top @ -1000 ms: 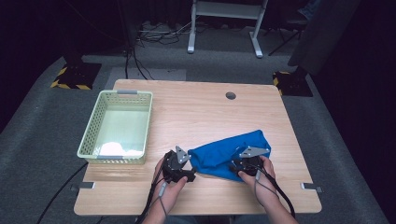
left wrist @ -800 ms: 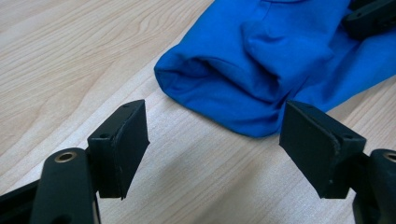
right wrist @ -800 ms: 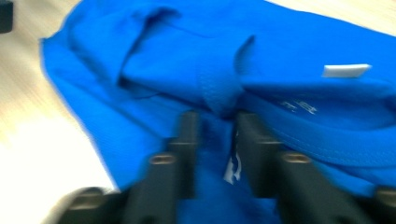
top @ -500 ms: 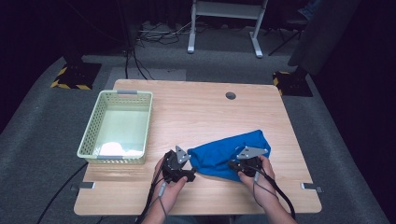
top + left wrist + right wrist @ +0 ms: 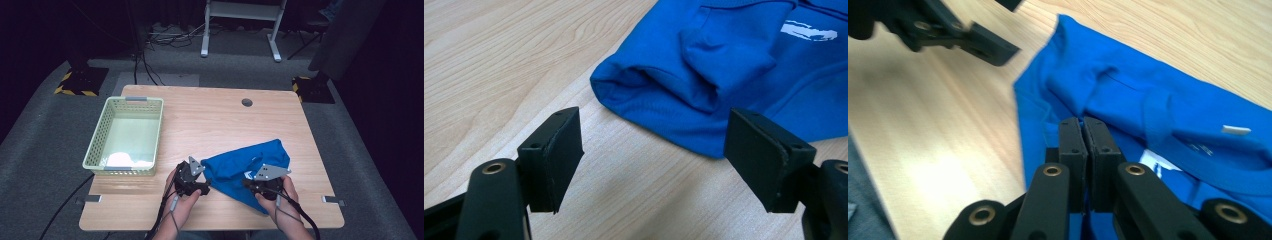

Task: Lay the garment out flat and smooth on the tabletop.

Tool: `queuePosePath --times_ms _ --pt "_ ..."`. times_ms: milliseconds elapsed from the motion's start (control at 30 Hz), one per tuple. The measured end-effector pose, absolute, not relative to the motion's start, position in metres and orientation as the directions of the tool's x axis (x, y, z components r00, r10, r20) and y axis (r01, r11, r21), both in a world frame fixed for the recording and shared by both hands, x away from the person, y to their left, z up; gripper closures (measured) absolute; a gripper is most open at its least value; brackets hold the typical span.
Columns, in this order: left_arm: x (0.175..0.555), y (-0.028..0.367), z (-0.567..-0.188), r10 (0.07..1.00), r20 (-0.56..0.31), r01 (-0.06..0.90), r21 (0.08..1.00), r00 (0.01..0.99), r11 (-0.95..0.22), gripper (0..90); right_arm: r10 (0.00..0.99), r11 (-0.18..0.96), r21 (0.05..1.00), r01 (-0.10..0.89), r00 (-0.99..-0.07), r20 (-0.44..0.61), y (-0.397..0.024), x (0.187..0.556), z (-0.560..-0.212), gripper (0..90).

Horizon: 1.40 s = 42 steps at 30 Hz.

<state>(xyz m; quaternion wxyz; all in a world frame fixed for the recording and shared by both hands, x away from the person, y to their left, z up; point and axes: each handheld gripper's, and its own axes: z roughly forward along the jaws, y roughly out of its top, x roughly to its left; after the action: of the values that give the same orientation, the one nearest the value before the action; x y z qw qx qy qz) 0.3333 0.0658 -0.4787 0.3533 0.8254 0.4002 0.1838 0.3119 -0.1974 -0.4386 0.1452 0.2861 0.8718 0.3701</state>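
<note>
Lying crumpled on the near right part of the wooden table: a blue T-shirt, white print facing up, collar and label showing in the right gripper view.

Hovering just off the shirt's left edge: left gripper, jaws spread wide, nothing between them, folded sleeve and hem lying just ahead on bare wood.

Sitting over the shirt's near right edge: right gripper, jaws having just been closing, now pressed together, blue cloth directly beneath and around the pads; cannot tell whether any fabric is caught between them.

Standing well apart at the table's left: a pale green basket, something white lying inside.
</note>
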Motion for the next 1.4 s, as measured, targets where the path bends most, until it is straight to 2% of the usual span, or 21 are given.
queuePosePath --times_ms 800,867,933,1000,1100,1233,1400 --pt "0.332 0.07 -0.477 0.8 0.012 0.534 0.739 0.6 -0.411 23.5 0.449 0.594 0.742 0.311 -0.893 0.015 -0.145 0.287 -0.427 87.7" --pt "0.332 0.07 -0.477 0.8 0.011 0.534 0.739 0.6 -0.411 23.5 0.39 0.579 0.745 0.331 -0.915 0.104 -0.138 0.286 -0.431 82.6" --pt "0.332 0.071 -0.476 0.801 0.011 0.534 0.74 0.598 -0.409 23.4 0.372 0.564 0.754 0.337 -0.919 0.133 -0.135 0.285 -0.434 73.6" --pt "0.332 0.072 -0.476 0.802 0.008 0.534 0.742 0.597 -0.405 23.5 0.39 0.56 0.758 0.336 -0.913 0.117 -0.136 0.286 -0.433 66.4" --pt "0.332 0.071 -0.476 0.801 0.01 0.534 0.741 0.598 -0.408 23.5 0.441 0.541 0.767 0.345 -0.893 0.091 -0.145 0.292 -0.43 62.6" --pt "0.332 0.07 -0.477 0.798 0.015 0.53 0.739 0.603 -0.415 23.4 0.51 0.549 0.762 0.343 -0.86 0.02 -0.159 0.301 -0.427 60.1" --pt "0.333 0.069 -0.477 0.801 0.008 0.536 0.739 0.599 -0.408 23.4 0.554 0.546 0.754 0.366 -0.832 0.002 -0.172 0.311 -0.425 60.9"
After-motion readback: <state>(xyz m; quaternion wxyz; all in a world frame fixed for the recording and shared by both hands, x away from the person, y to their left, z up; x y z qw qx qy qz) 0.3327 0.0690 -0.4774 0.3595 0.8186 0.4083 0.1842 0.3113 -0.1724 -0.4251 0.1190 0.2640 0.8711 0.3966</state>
